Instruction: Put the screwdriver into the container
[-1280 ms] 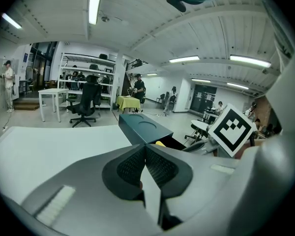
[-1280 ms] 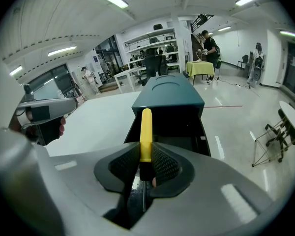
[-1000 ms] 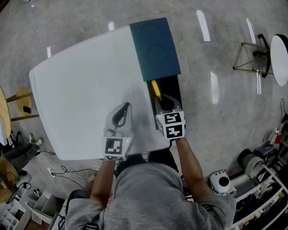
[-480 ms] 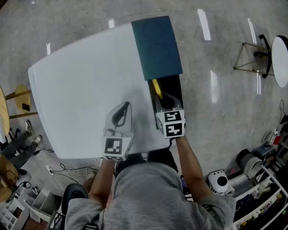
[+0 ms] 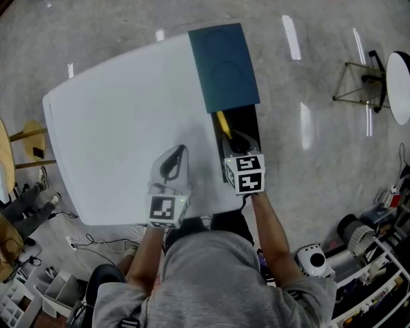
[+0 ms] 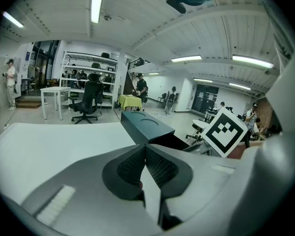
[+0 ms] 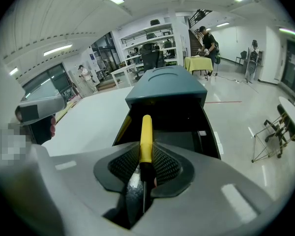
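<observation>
A screwdriver [image 7: 146,132] with a yellow handle and a black collar lies between the pads of my right gripper [image 7: 145,154], its handle pointing ahead over the open black container [image 7: 187,127]. The pads still touch the handle while the jaws are opening. From the head view the screwdriver [image 5: 223,125] hangs over the container's open near end [image 5: 246,123], just ahead of the right gripper [image 5: 236,144]. The container's teal lid [image 5: 222,67] is slid back over the far half. My left gripper [image 5: 172,162] rests shut and empty on the white table [image 5: 116,128], to the left of the container.
The container sits at the table's right edge [image 5: 260,149], with concrete floor beyond. A round white stool [image 5: 400,84] and a metal stand [image 5: 359,80] are on the floor at right. Shelving and clutter [image 5: 376,265] lie at lower right, and a wooden stool [image 5: 0,156] stands at left.
The right gripper stays over the container's open end with the screwdriver between its pads. The left gripper has not moved. Only the head view drifts slightly.
</observation>
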`<state>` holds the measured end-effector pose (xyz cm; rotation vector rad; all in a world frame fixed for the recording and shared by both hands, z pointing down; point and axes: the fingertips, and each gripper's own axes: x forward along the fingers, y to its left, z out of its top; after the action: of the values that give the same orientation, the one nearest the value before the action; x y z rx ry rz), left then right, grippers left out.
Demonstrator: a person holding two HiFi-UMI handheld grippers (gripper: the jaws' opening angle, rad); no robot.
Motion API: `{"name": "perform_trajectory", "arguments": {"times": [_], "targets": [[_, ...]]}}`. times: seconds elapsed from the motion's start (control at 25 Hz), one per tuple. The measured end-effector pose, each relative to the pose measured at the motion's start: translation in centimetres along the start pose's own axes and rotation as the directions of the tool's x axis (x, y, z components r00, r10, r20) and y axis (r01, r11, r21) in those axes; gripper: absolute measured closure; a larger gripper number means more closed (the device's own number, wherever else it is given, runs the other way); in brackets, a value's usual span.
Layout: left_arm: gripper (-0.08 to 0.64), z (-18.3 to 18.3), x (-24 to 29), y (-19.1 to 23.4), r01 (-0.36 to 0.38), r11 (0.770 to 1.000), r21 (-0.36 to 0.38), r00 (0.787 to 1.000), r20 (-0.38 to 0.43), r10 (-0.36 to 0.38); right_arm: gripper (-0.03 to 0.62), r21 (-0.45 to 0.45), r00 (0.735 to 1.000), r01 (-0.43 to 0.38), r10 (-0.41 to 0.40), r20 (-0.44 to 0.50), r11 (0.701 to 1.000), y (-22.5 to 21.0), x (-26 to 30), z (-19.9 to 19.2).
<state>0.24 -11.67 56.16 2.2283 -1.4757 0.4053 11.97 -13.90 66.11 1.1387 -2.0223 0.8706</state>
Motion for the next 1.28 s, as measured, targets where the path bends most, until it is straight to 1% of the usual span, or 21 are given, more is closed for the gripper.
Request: {"name": "perform_trajectory", "arguments": {"times": [0.16,0.4,0.68,0.88,1.04,1.28], "targets": [[0.548,0.6,-0.5,-0.1,0.006,1.0,0.016,1.0,0.016,-0.007,0.509,-0.004,0.999,0.002,-0.002,0.035,1.0,0.4,-0.9,0.7],[0.548,2.7,-1.9,-1.1,0.013,0.999,0.039,0.998,0.06,-0.016,0.509,-0.02,0.996,0.007,-0.006,0.089,1.0,1.0,-3.7,2.0],[0.548,5.8,-3.7,-2.2,0.025,0.997,0.076,0.991,0.131,-0.035,0.515,-0.04,0.98,0.036,-0.027,0.197,0.999,1.8,-7.9,4.5],[0.548,7.6,-5.7,-3.0,0.026,0.994,0.107,0.983,0.177,-0.045,0.529,-0.058,0.957,0.073,-0.053,0.286,0.996,2.5,-11.5,6.0],[0.549,9.2,-7.1,-3.6,0.028,0.991,0.127,0.975,0.214,-0.055,0.545,-0.064,0.931,0.105,-0.076,0.358,0.992,2.9,-14.5,7.3],[0.548,11.3,-9.5,-4.9,0.031,0.986,0.161,0.962,0.264,-0.073,0.572,-0.062,0.886,0.135,-0.093,0.453,0.989,4.1,-18.9,8.1]]}}
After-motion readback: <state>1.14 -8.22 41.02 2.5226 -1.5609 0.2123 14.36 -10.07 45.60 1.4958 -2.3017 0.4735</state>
